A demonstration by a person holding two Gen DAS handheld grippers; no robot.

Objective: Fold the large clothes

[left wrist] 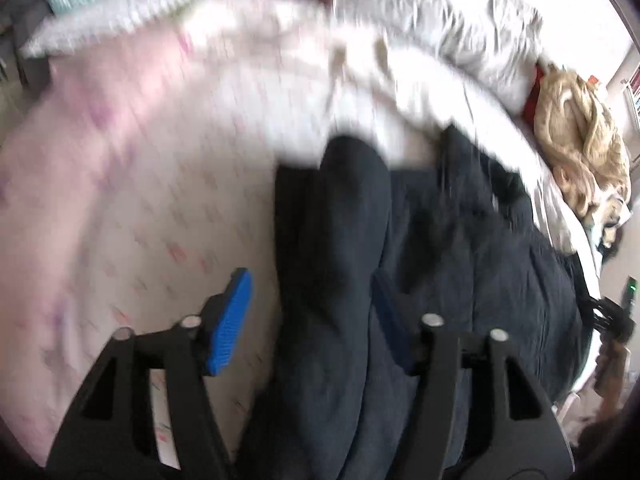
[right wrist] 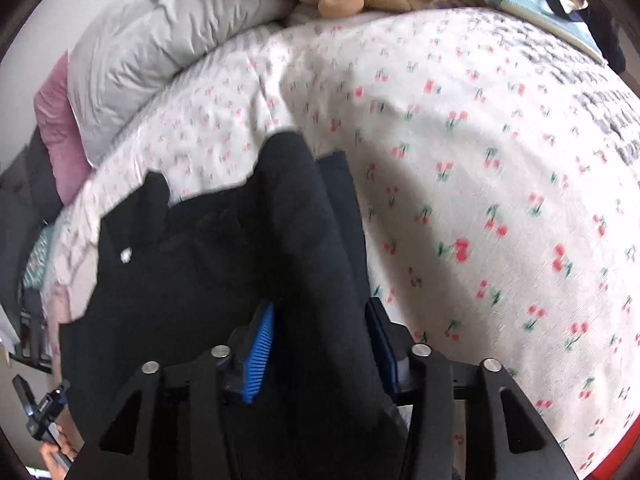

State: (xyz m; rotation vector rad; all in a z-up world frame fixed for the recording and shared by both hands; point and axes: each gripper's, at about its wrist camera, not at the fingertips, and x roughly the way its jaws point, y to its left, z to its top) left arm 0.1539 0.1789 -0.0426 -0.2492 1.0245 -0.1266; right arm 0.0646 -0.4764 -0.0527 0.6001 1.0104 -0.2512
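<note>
On the bed, over the cherry-print sheet [right wrist: 480, 160], the dark garment [right wrist: 224, 248] lies bunched from 6 to 12 o'clock in both views, my left gripper [left wrist: 312, 320] and right gripper [right wrist: 320, 344] each half-open around a loose fold, so I judge folding barely begun.

No writing can be read anywhere (the left wrist view seems too blurred).

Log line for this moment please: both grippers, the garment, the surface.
left gripper: open, dark garment between fingers | right gripper: open, garment fold between fingers | surface: cherry-print bedspread | fold: not finished
</note>
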